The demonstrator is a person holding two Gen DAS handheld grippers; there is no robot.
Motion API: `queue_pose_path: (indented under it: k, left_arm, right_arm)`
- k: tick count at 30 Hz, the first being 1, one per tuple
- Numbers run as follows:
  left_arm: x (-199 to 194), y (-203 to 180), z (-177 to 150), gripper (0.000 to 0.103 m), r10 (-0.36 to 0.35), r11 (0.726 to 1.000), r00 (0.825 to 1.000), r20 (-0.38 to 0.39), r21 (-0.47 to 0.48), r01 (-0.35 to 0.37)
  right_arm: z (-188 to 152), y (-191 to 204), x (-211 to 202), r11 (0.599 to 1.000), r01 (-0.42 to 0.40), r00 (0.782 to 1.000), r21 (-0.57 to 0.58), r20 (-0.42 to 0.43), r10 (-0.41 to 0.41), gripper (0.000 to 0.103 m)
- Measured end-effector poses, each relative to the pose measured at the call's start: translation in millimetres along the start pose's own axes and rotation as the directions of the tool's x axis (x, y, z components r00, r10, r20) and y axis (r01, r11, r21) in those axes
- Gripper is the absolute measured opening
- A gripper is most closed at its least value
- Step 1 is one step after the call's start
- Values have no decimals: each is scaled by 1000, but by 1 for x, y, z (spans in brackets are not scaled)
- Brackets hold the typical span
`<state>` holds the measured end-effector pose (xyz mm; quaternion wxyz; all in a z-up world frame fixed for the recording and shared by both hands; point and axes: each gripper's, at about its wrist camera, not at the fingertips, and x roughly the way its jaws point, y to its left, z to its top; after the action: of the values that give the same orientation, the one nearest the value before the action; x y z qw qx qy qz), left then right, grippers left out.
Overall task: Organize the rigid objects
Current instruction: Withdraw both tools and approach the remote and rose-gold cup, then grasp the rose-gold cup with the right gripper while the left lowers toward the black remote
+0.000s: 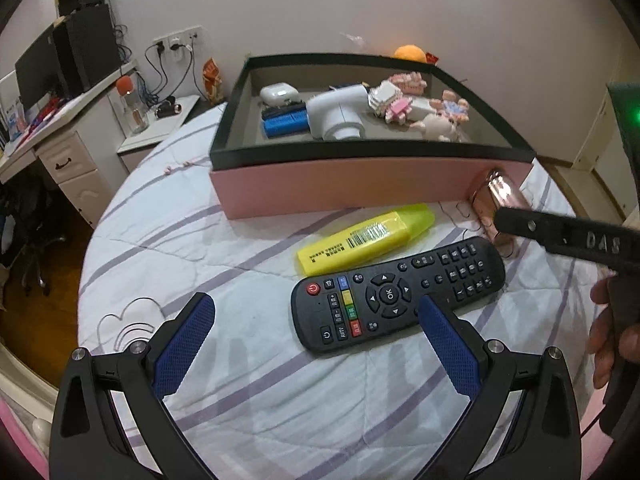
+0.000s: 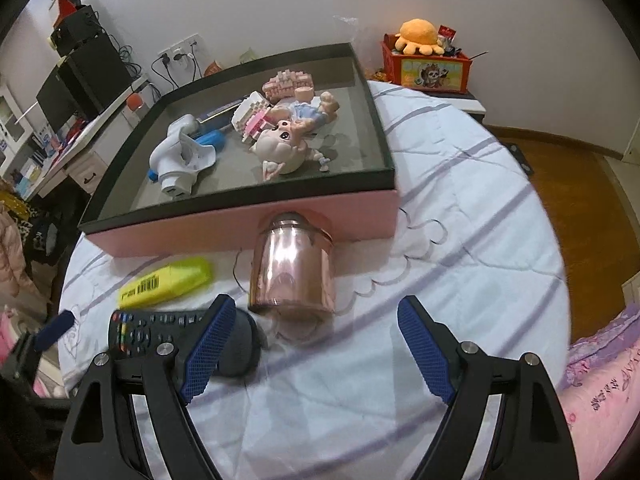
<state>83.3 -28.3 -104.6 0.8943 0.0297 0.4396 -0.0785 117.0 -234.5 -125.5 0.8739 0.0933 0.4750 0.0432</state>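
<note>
A white quilt with lilac stripes point(image 1: 248, 400) covered the bed, and on its far part sat a wide pink box with a dark rim point(image 1: 360, 192). Inside the box lay a white handheld device point(image 1: 340, 114), blue blocks point(image 1: 286, 122), a white earbud case point(image 1: 276, 92), pink brick models point(image 1: 394, 100) and a small doll point(image 2: 280, 148). On the quilt just near the box's front wall lay three things. The black remote control point(image 1: 396, 294) was nearest, lying crosswise. Just beyond it, between it and the box, lay the yellow highlighter point(image 1: 366, 238). To the right lay the rose-gold cylinder point(image 2: 292, 264) on its side, its far end touching or almost touching the box wall.

The left gripper point(image 1: 316, 316) hung wide open over the remote's left half, holding nothing. The right gripper point(image 2: 316, 320) was likewise spread wide and empty, its fingers point(image 2: 212, 344) either side of the cylinder's near end, not touching it.
</note>
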Motion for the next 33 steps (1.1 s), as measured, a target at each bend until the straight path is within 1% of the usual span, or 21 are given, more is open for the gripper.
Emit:
queue_pose_path:
  k: [2, 3, 4, 6, 7, 9, 12, 15, 17, 19, 20, 22, 24, 27, 31, 33]
  left_arm:
    - [5, -2, -1, 103, -8, 1000, 1000, -8, 12, 8]
    - [7, -3, -1, 103, -9, 1000, 1000, -11, 20, 10]
    - [8, -4, -2, 103, -11, 1000, 1000, -12, 26, 12]
    - [12, -9, -2, 103, -23, 999, 1000, -18, 49, 24]
    - [13, -10, -1, 103, -25, 998, 999, -20, 59, 26]
    - [15, -15, -2, 103, -28, 996, 1000, -12, 88, 29]
    - [18, -17, 1, 103, -55, 992, 998, -8, 111, 55]
    - [21, -17, 3, 103, -91, 988, 996, -22, 122, 93]
    - [23, -18, 2, 103, -153, 980, 987, -54, 121, 158]
    - [23, -24, -2, 103, -186, 971, 980, -67, 140, 194]
    - [22, -27, -3, 103, -188, 968, 980, -67, 156, 197]
    - [22, -32, -2, 103, -169, 968, 984, -56, 179, 177]
    - [25, -30, 3, 103, -156, 973, 987, -48, 164, 162]
    - [31, -28, 10, 103, -189, 971, 980, -57, 138, 195]
    - [36, -39, 12, 103, -194, 963, 979, -65, 177, 203]
    - [37, -40, 13, 103, -202, 962, 977, -62, 174, 210]
  right_arm:
    - [4, 3, 6, 1000, -12, 1000, -5, -2, 12, 84]
    - [5, 4, 8, 1000, -14, 1000, -9, -3, 14, 79]
    - [6, 6, 12, 1000, -14, 1000, -16, -9, 14, 67]
    - [7, 8, 18, 999, -17, 1000, -30, -25, 17, 56]
    - [7, 8, 20, 999, -15, 999, -34, -28, 14, 52]
    - [6, 9, 22, 999, -20, 999, -40, -27, 19, 49]
    - [6, 7, 20, 999, -31, 999, -40, -22, 30, 48]
    - [5, 5, 17, 999, -28, 999, -41, -17, 28, 48]
    - [5, 3, 15, 999, -31, 999, -40, -17, 30, 48]
    - [4, 2, 13, 999, -27, 1000, -44, -16, 27, 48]
    - [4, 1, 12, 999, -25, 1000, -46, -15, 24, 48]
    - [4, 0, 12, 999, -26, 1000, -44, -15, 25, 48]
    - [4, -2, 11, 999, -26, 1000, -42, -15, 25, 48]
    - [6, -3, 11, 999, -26, 1000, -39, -14, 26, 48]
    - [7, -2, 11, 999, -25, 1000, -40, -13, 25, 48]
    - [8, -3, 11, 999, -24, 1000, -37, -10, 24, 48]
